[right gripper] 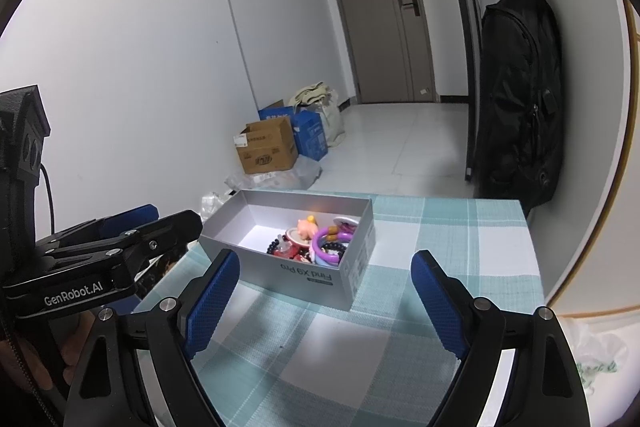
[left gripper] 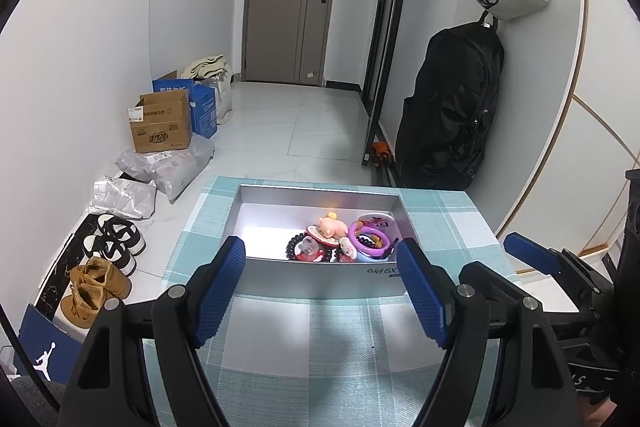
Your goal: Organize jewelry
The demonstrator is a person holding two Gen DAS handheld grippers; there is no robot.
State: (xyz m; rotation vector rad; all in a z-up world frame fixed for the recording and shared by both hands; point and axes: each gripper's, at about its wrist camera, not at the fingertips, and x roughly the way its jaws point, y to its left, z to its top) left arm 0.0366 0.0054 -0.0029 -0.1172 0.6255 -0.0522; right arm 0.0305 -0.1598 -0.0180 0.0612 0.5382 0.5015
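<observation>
A silver cardboard box (left gripper: 320, 281) (right gripper: 304, 277) sits on the teal checked tablecloth (left gripper: 320, 339) (right gripper: 440, 239). Heaped in its right half are a pink pig charm (left gripper: 332, 225) (right gripper: 306, 227), a purple ring (left gripper: 368, 241) (right gripper: 326, 247), dark bead bracelets (left gripper: 296, 245) (right gripper: 276, 245) and other trinkets. My left gripper (left gripper: 322, 265) hovers open just in front of the box, nothing between its blue pads. My right gripper (right gripper: 326, 275) is open too, short of the box's near corner, also empty. Each gripper shows at the edge of the other's view.
The table ends just behind the box. Beyond on the floor lie cardboard boxes (left gripper: 162, 125) (right gripper: 266, 145), plastic parcels (left gripper: 176, 167) and shoes (left gripper: 114, 241) along the left wall. A black backpack (left gripper: 452, 107) (right gripper: 520, 103) hangs on the right wall.
</observation>
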